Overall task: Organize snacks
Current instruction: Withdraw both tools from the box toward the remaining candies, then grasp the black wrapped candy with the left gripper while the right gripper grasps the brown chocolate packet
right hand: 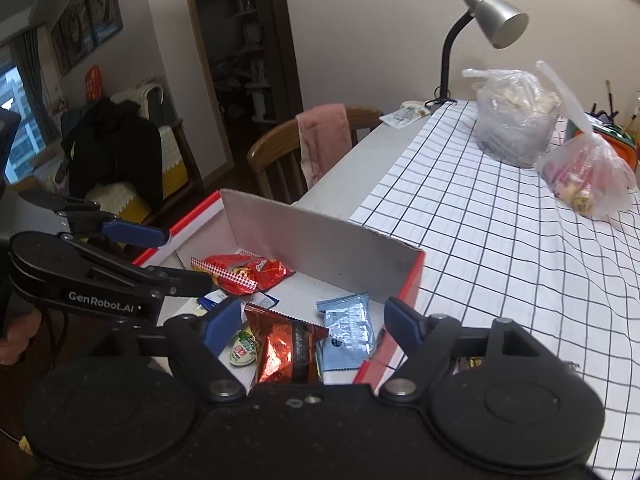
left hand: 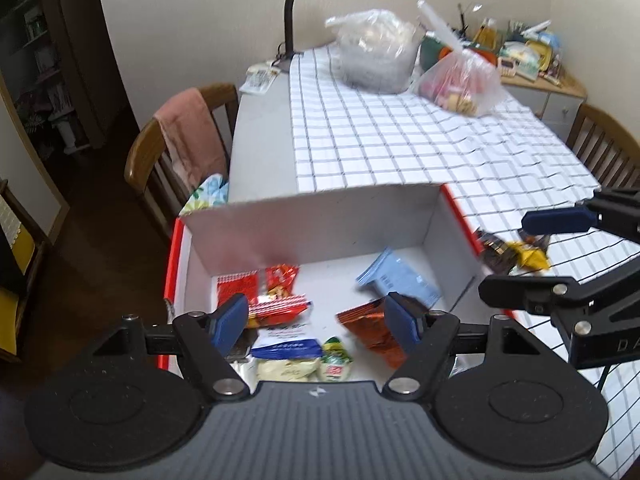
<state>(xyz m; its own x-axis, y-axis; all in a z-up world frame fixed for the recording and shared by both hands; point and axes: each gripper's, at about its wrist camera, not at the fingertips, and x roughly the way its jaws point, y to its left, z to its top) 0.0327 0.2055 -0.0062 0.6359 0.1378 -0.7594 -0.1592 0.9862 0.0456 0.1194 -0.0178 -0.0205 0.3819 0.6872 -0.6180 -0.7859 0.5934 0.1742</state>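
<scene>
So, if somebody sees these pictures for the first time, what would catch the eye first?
Probably the red-edged white box at the near end of the table, with bright snack packets inside: red ones at the left, a shiny orange one and a pale blue one at the right. Both grippers, left and right, hang open over it. Further back, two filled plastic bags and a silver desk lamp stand out on the checked cloth.

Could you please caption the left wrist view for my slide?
Open left hand-held gripper above box of snack packets.
</scene>
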